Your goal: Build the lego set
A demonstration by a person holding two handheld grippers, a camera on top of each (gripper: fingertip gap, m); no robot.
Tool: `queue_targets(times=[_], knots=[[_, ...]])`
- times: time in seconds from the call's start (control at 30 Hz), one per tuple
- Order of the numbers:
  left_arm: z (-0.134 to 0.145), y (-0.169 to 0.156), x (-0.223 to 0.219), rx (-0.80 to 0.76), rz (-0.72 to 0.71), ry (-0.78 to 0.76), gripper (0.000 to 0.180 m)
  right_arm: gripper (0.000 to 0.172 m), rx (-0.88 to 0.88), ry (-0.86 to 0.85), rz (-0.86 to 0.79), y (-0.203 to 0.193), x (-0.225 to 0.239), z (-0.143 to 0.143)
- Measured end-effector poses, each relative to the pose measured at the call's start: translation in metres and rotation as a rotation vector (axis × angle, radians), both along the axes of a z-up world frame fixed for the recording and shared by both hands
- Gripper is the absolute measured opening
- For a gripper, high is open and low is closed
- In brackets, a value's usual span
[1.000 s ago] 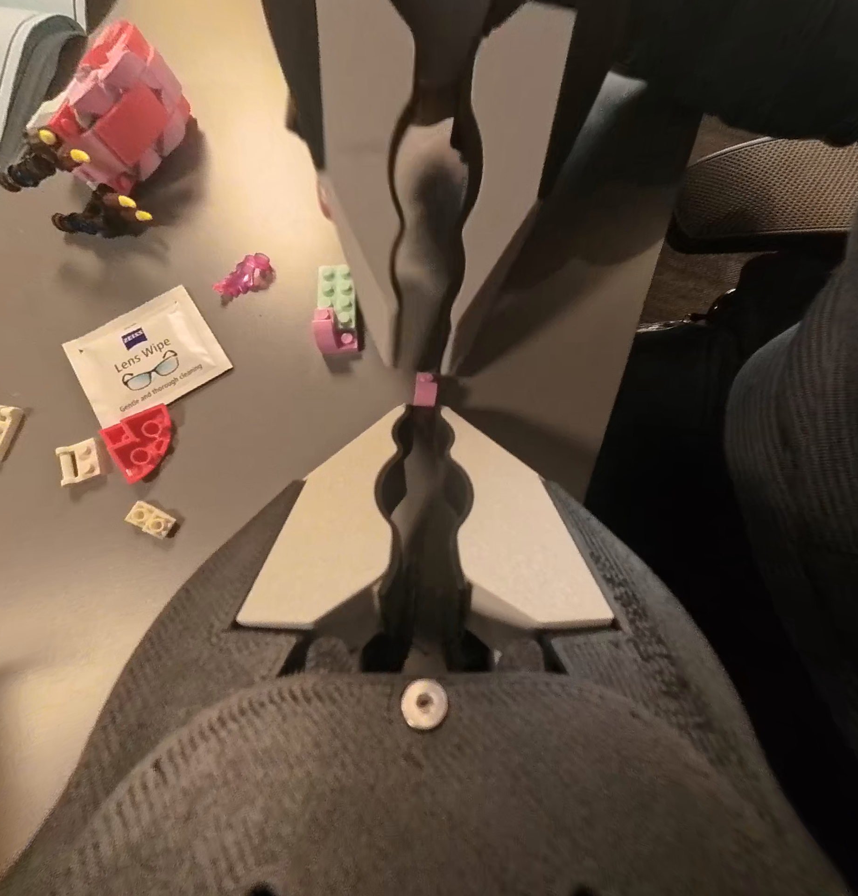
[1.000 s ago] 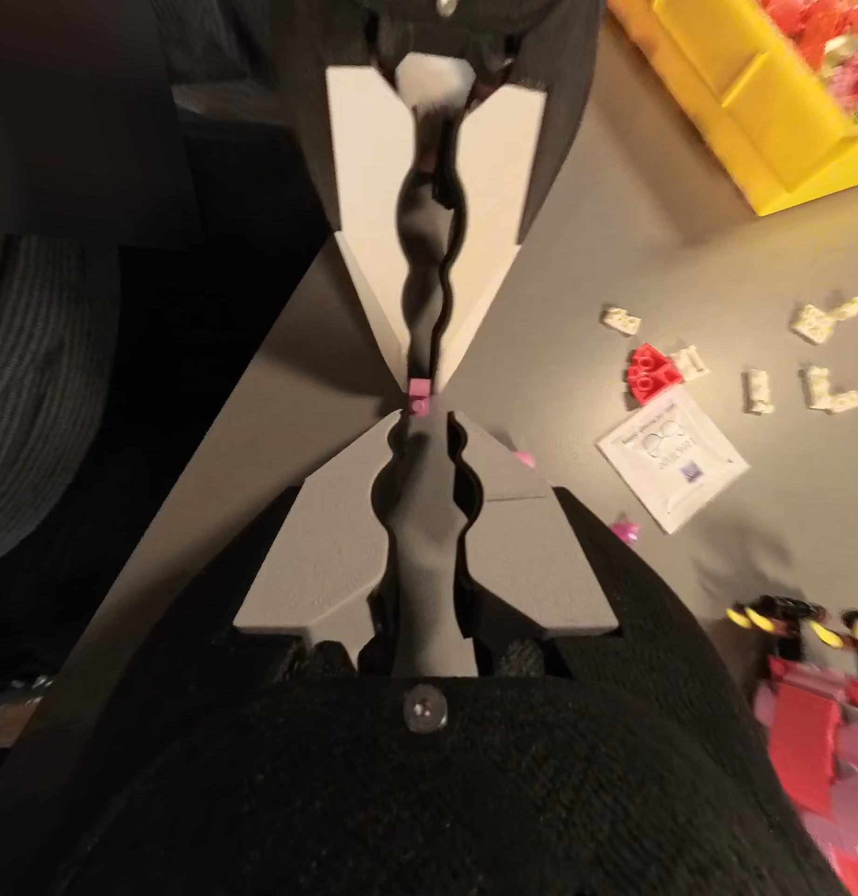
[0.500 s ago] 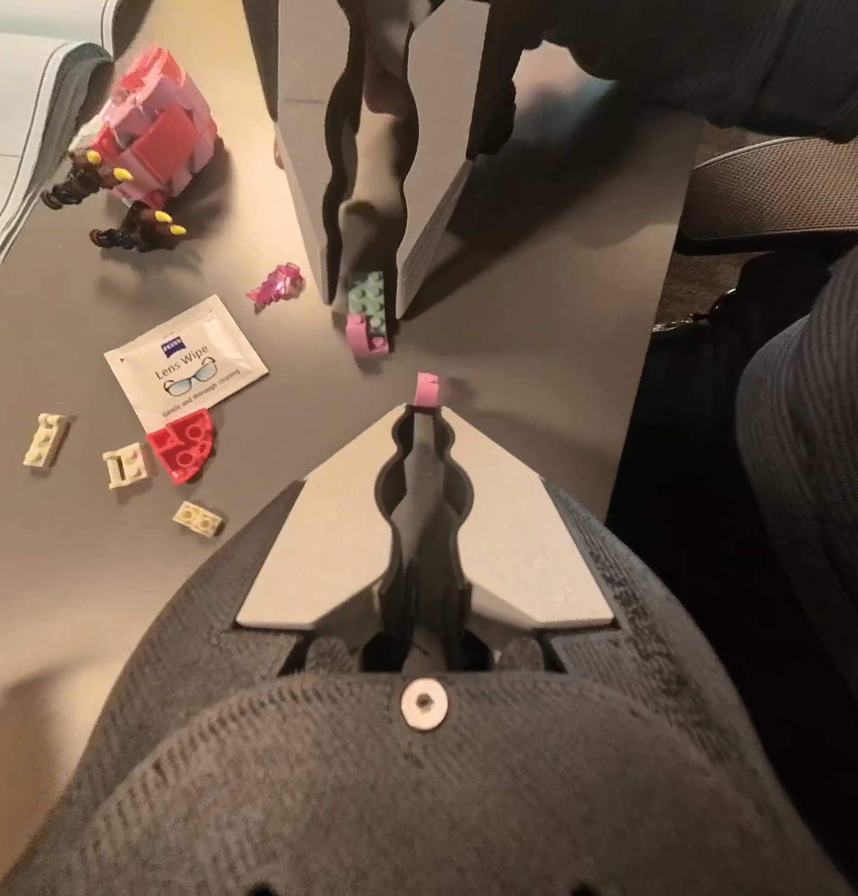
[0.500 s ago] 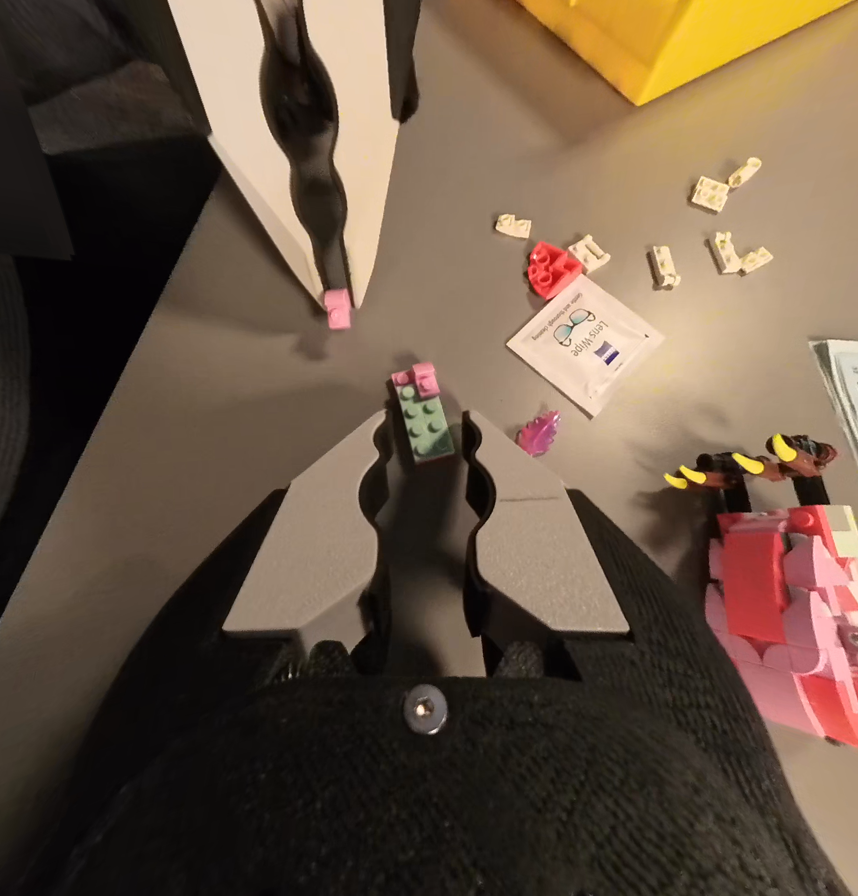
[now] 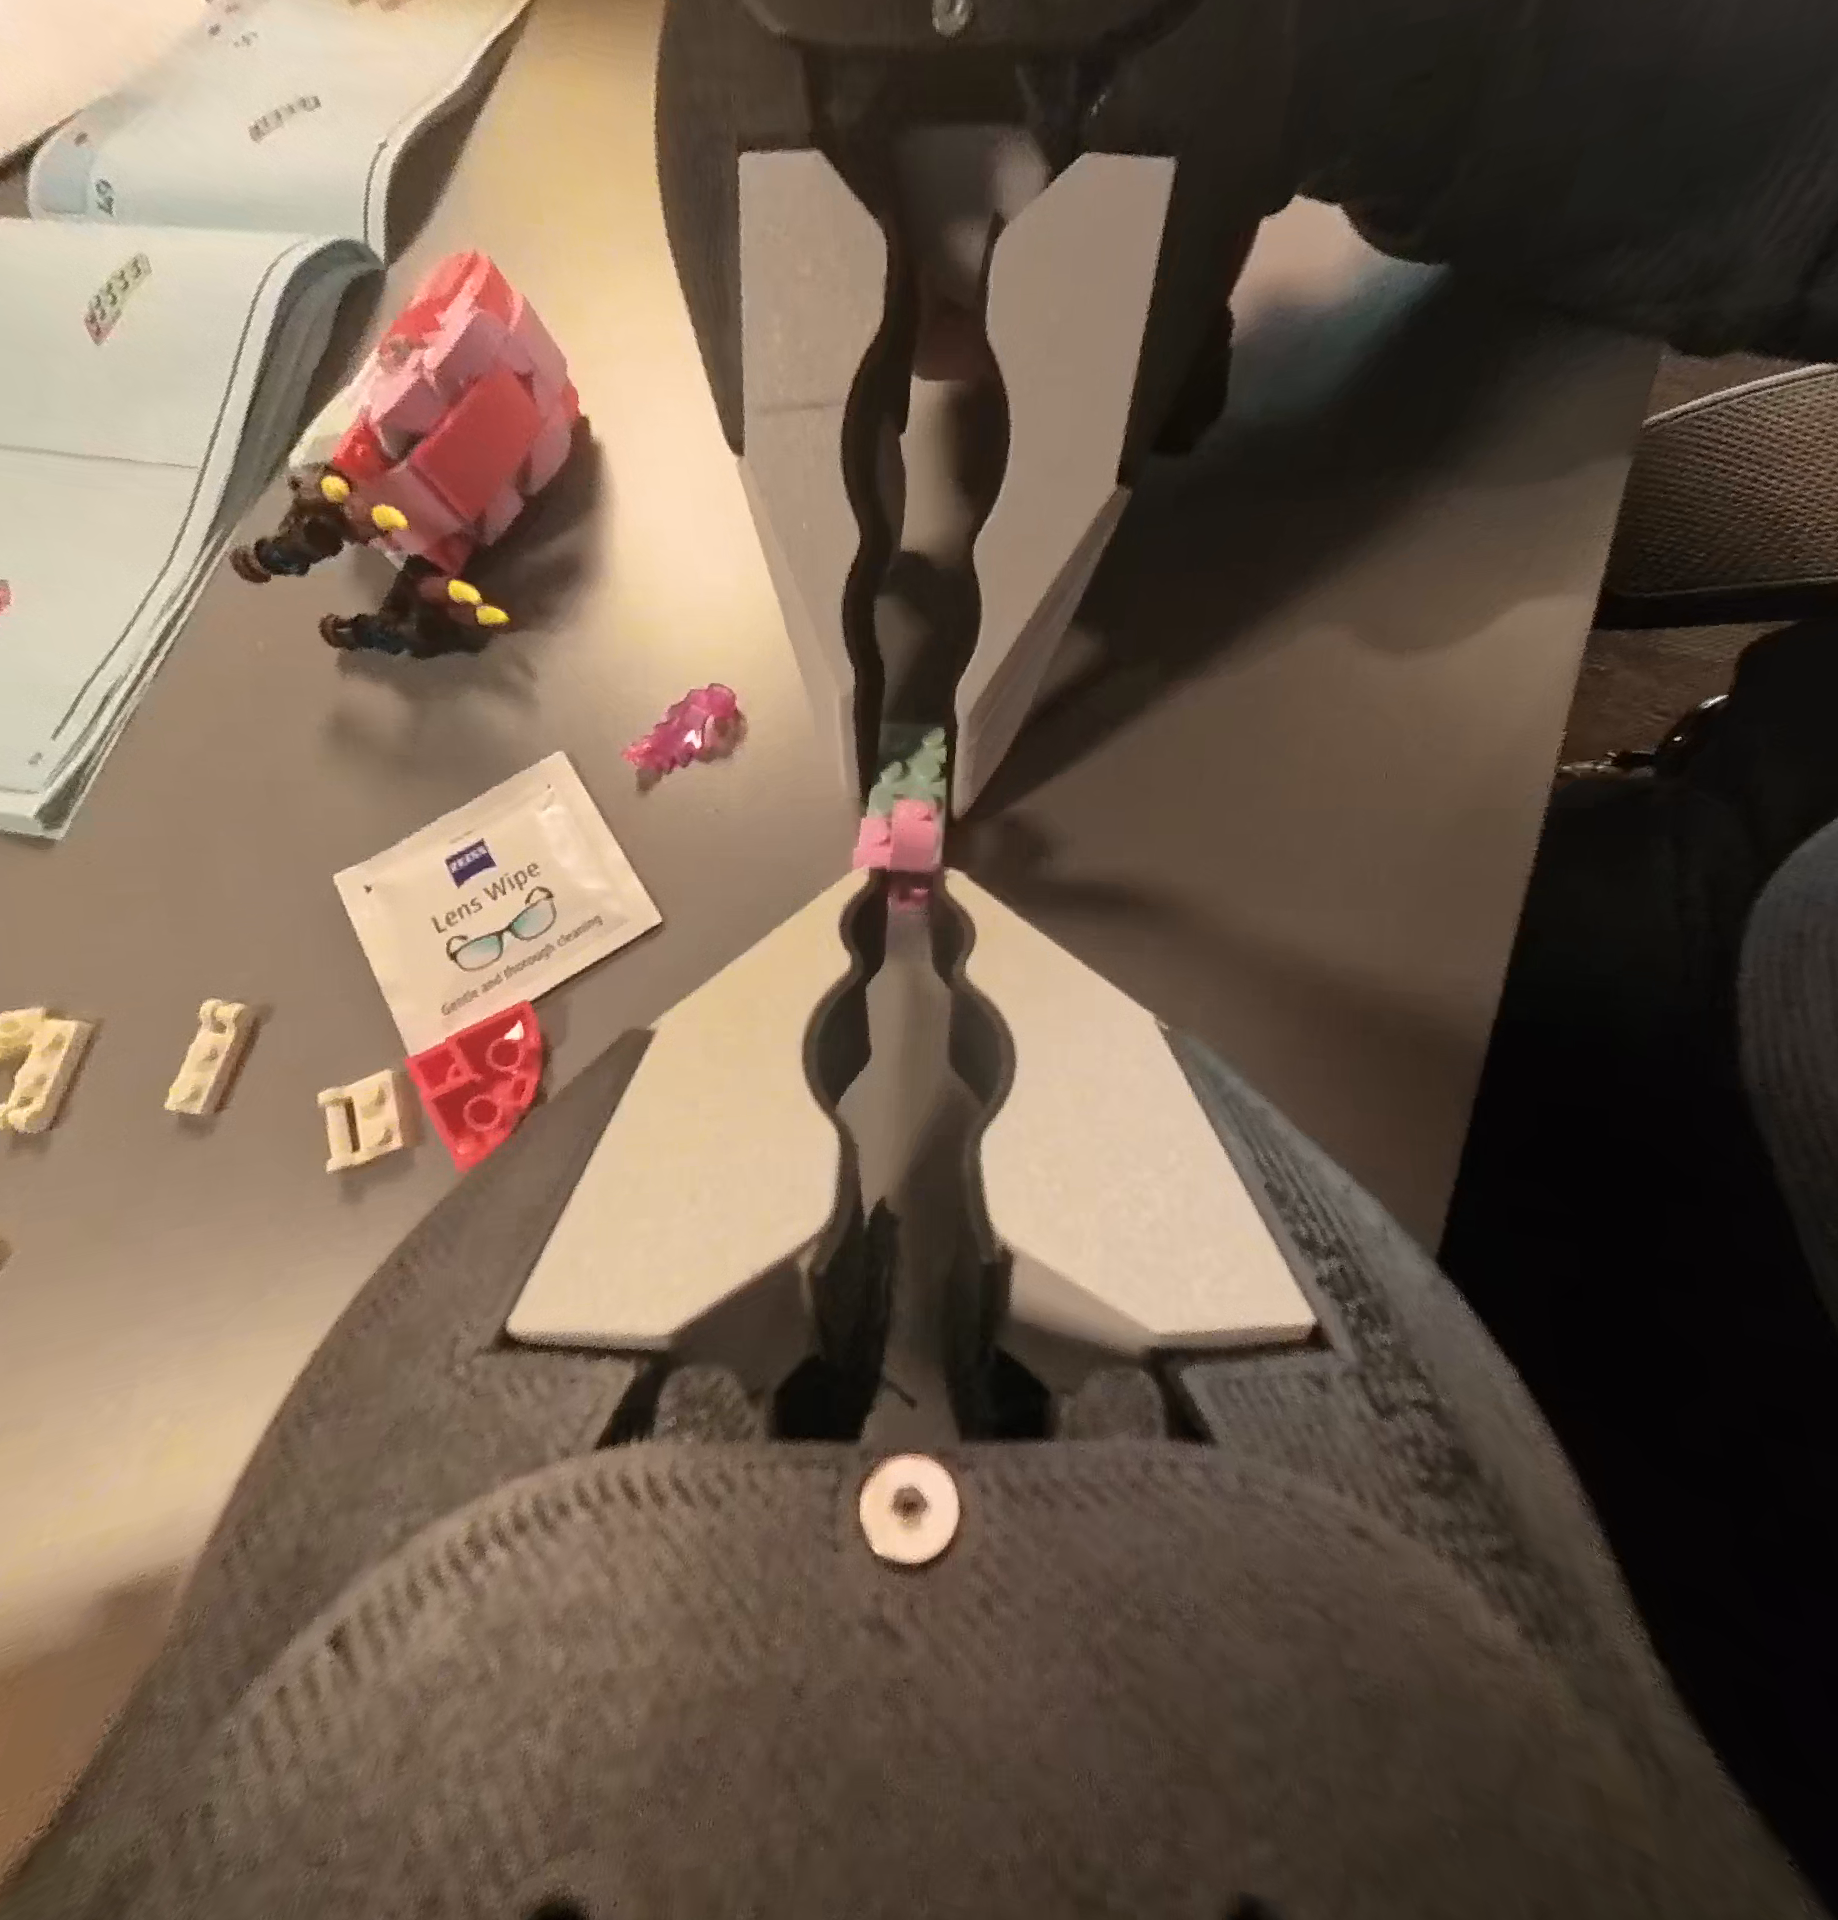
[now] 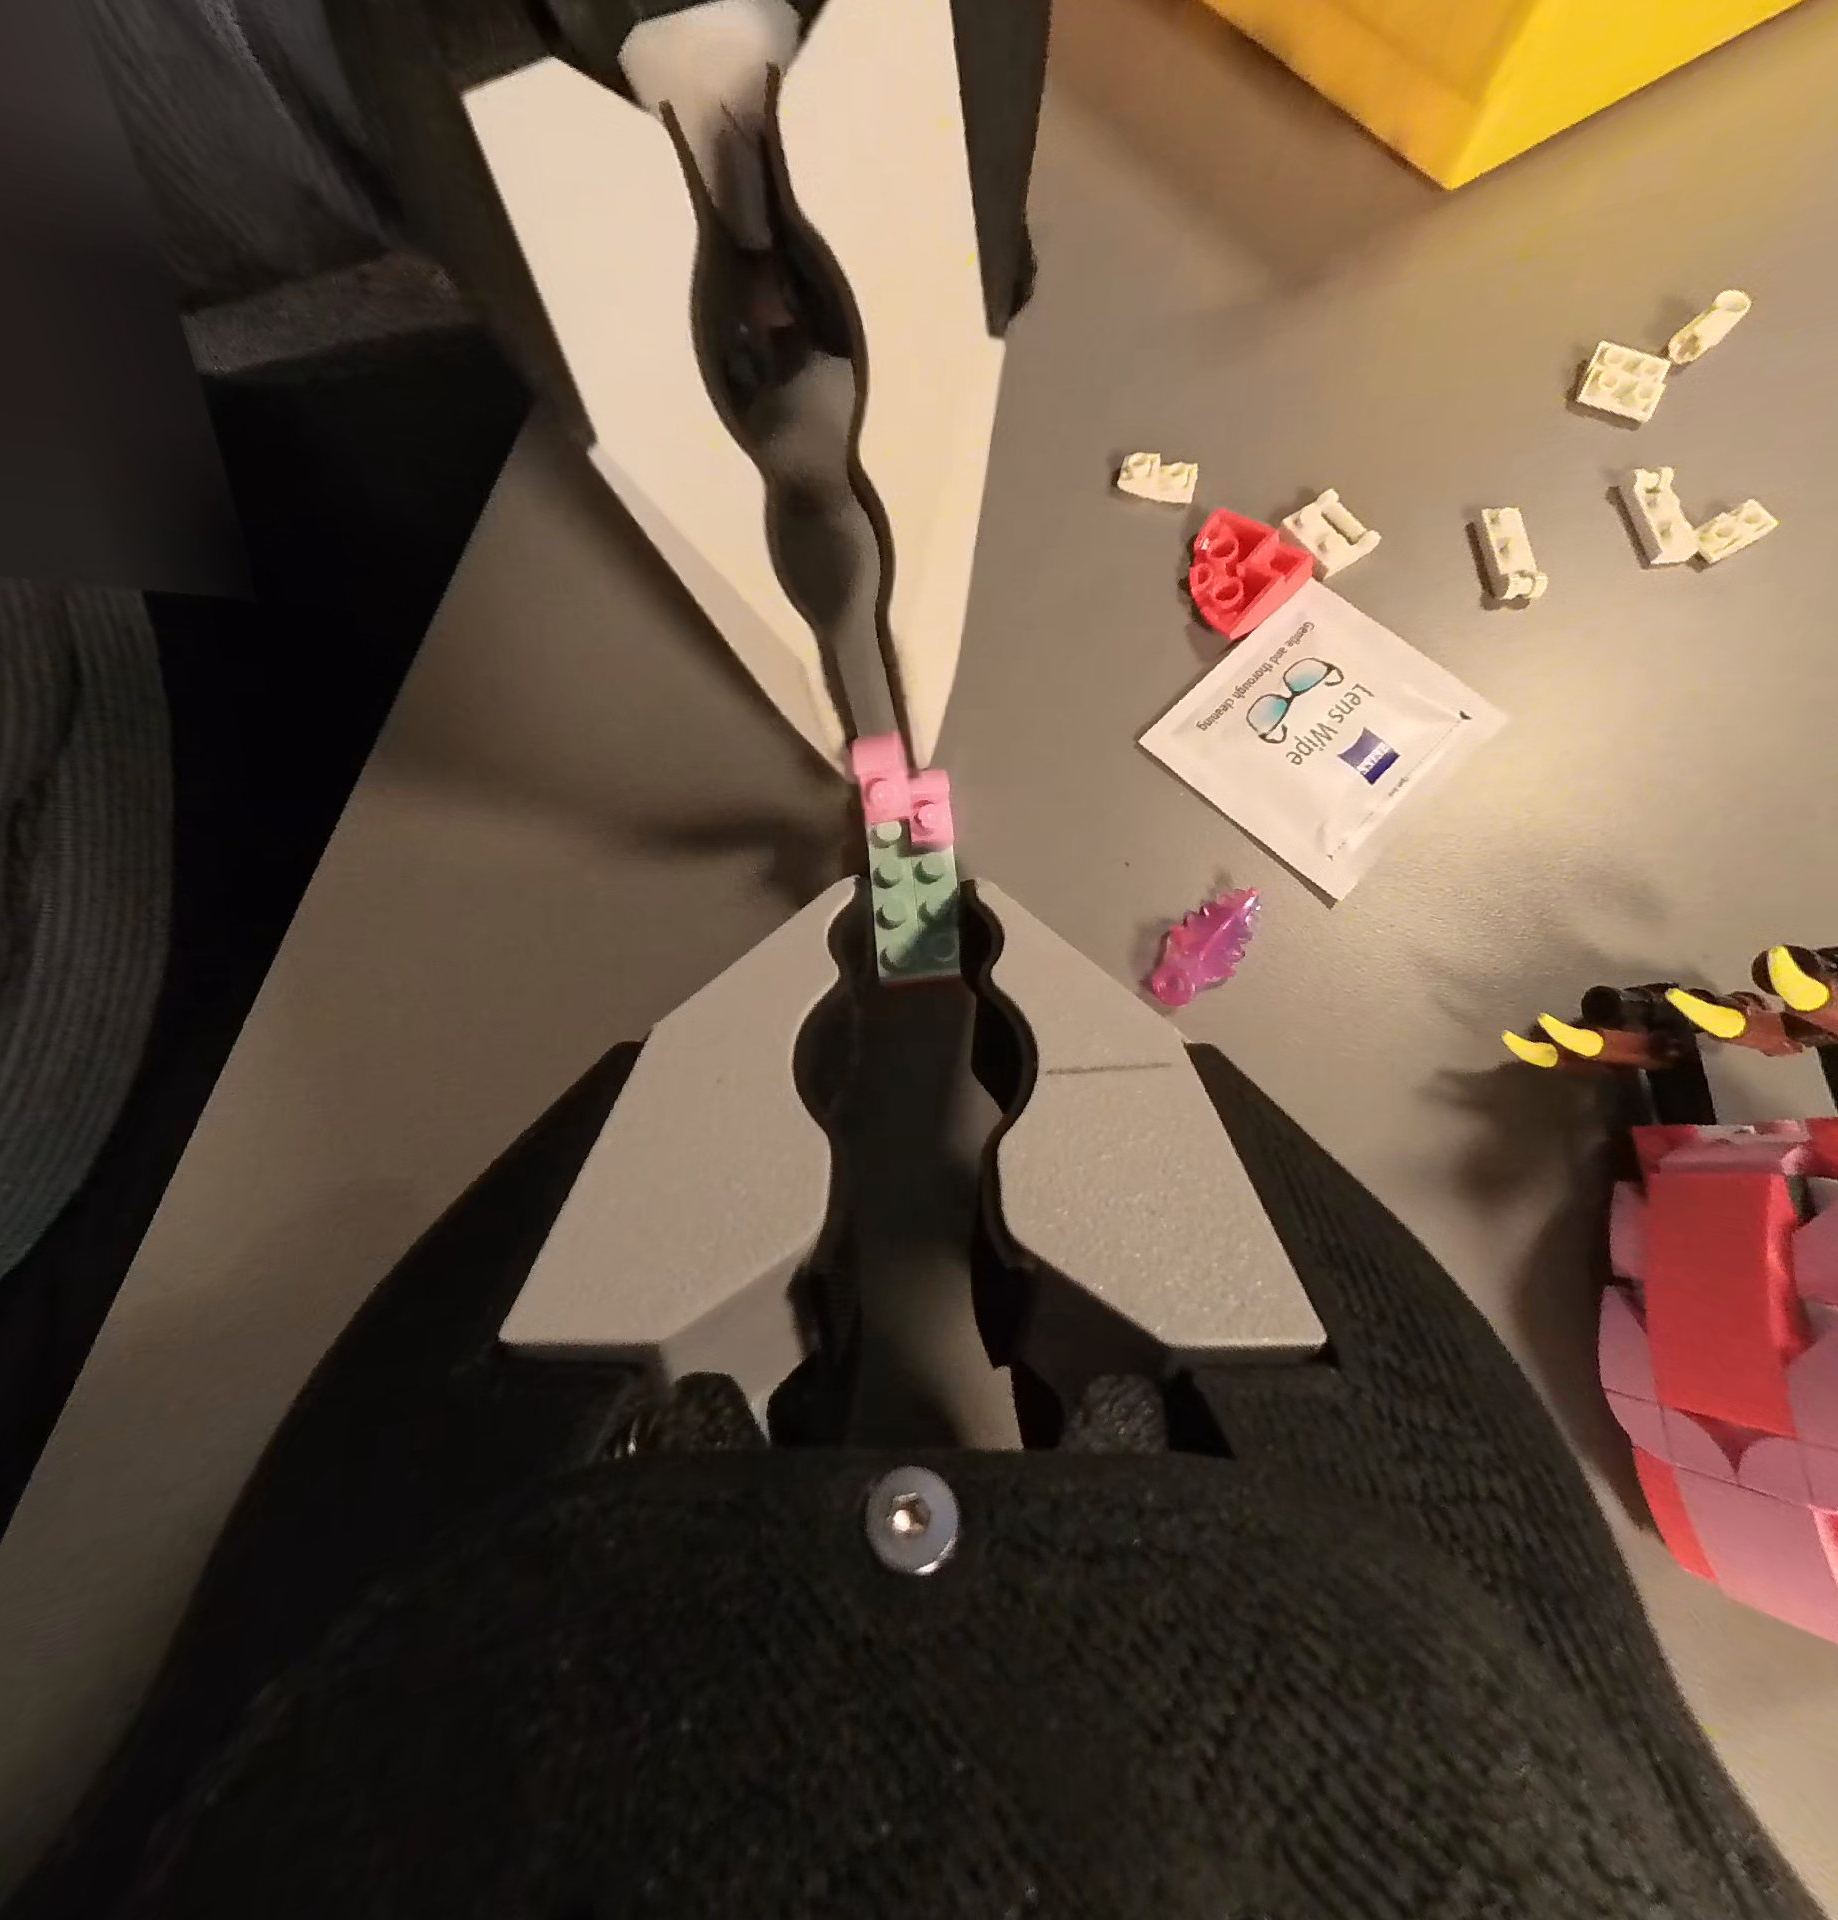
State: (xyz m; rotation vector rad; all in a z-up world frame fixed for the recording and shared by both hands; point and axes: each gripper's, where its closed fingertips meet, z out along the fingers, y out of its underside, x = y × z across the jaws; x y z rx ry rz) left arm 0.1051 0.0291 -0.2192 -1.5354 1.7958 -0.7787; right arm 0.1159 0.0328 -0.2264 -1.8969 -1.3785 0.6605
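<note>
Gripper pair [image 6: 917, 904] meet over grey table [image 6: 582, 935], bricks scattered.

Office or hobby desk: grey tabletop [image 6: 1517, 883] with scattered toy bricks [image 6: 1621, 384], open instruction booklets [image 5: 115, 416], a yellow sorting bin [image 6: 1517, 73], a lens-wipe sachet [image 5: 494, 904], mesh office chair [image 5: 1767, 488] alongside.

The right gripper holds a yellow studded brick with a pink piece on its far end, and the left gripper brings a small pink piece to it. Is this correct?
Only the colour is wrong. In the right wrist view, the studded brick between the right gripper fingers is green, not yellow. The pink piece on its far end and the left gripper with its small pink piece are as you say.
</note>
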Motion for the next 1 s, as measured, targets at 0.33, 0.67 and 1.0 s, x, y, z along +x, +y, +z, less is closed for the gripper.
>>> queue_targets(times=[0.33,0.67,1.0], knots=[[-0.007,-0.001,-0.004,-0.019,0.027,0.100,0.007,0.014,-0.012,0.004,0.000,-0.001,-0.001,0.000],[-0.007,0.000,-0.003,-0.047,0.056,0.095,0.016,0.014,-0.030,0.013,-0.001,-0.001,-0.001,0.000],[0.000,0.000,-0.008,0.040,0.079,0.015,0.035,0.014,-0.074,0.035,-0.029,0.001,-0.001,0.001]])
